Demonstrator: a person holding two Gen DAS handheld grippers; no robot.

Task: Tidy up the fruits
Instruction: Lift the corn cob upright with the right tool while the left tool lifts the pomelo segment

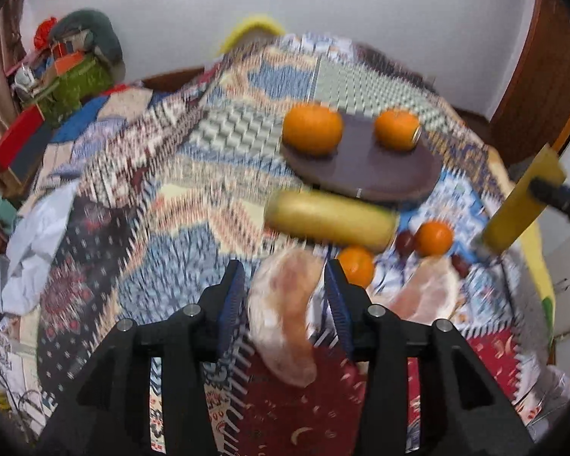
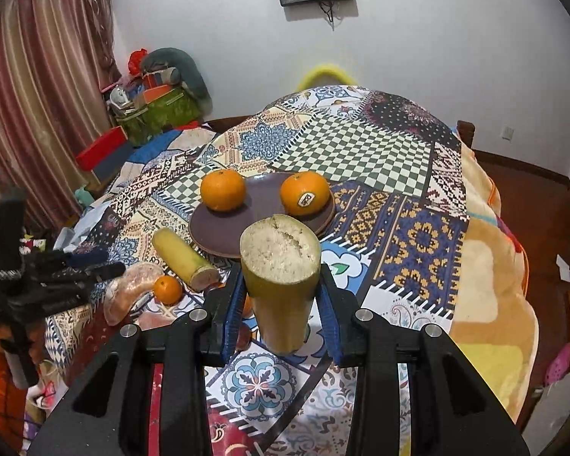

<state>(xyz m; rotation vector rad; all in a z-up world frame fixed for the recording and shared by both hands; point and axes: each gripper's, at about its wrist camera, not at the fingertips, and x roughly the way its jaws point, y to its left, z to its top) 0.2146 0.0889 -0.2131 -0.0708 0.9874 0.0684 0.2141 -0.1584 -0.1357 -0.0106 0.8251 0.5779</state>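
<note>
Just two oranges (image 2: 222, 190) on plate (image 2: 264, 199)

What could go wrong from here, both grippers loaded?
1. The plate already holds two oranges, one near its rim; adding fruit may roll it off.
2. The left gripper straddles a soft pomelo segment; squeezing may crush it.
3. The right gripper grips the sugarcane piece low; it may tip.

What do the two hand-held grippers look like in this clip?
Both match: the left hand-held gripper and right hand-held gripper have matte black angular bodies with cut-out slots, round silver bolt heads, and blue ribbed pads lining the fingers. No cables, markings or sleeves are visible.
</note>
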